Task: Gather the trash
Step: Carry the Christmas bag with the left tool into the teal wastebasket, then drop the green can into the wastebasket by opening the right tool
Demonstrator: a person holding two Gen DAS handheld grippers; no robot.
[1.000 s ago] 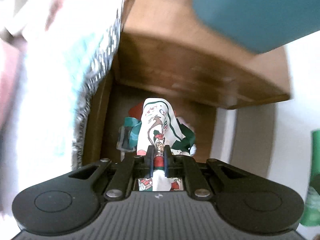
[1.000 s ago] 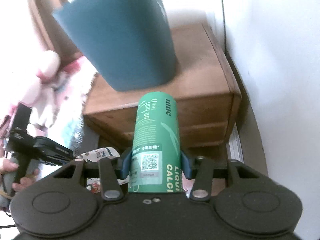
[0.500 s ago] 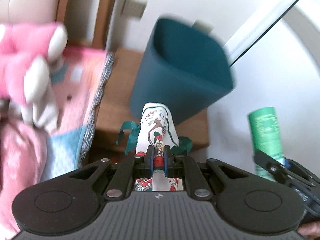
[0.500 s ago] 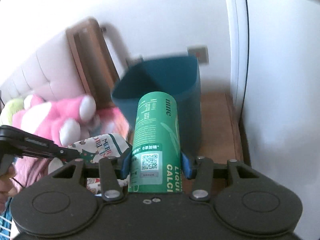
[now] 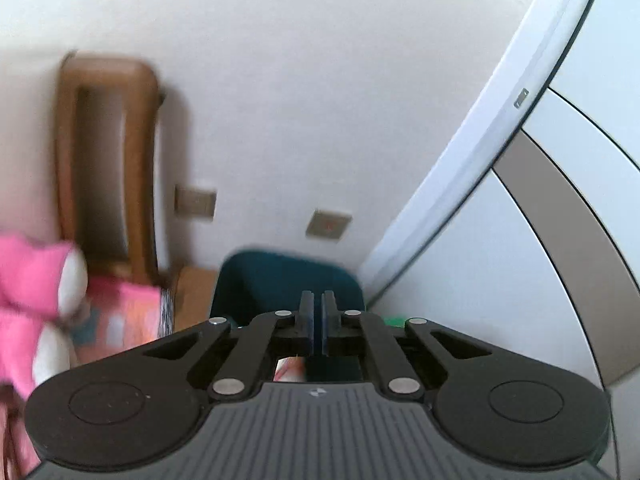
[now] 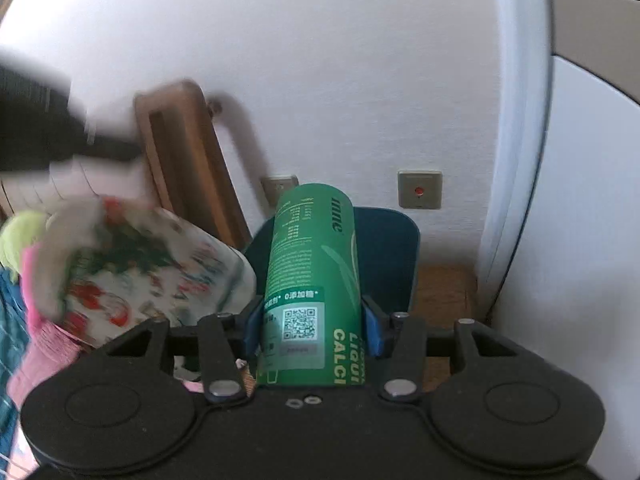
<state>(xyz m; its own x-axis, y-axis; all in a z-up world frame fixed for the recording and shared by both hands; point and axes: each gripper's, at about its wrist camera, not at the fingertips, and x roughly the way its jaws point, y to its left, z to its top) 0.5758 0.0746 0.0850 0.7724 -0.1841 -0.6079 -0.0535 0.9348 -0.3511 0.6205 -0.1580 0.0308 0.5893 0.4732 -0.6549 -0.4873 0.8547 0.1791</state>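
My right gripper (image 6: 314, 316) is shut on a green cylindrical can (image 6: 312, 248) with a QR code, held upright in front of the dark teal bin (image 6: 394, 248). In the left wrist view my left gripper (image 5: 318, 300) has its jaws pressed together with nothing between them, above the same bin (image 5: 280, 280). A sliver of the can (image 5: 394, 321) shows beside it. The crumpled Christmas-print wrapper (image 6: 152, 276) appears blurred in the right wrist view, left of the bin's rim and under the left tool's dark body (image 6: 36, 128). I cannot tell whether anything touches it.
The bin stands on a wooden nightstand (image 6: 444, 288) against a white wall with two switch plates (image 6: 420, 190). A wooden headboard (image 5: 104, 160), a pink plush toy (image 5: 32, 292) and bedding are at the left. A white door frame (image 5: 480, 160) runs up the right.
Both grippers rose from below the nightstand to above the bin's rim. The wrapper that stood between the left jaws is gone from them. The right grip on the can is unchanged.
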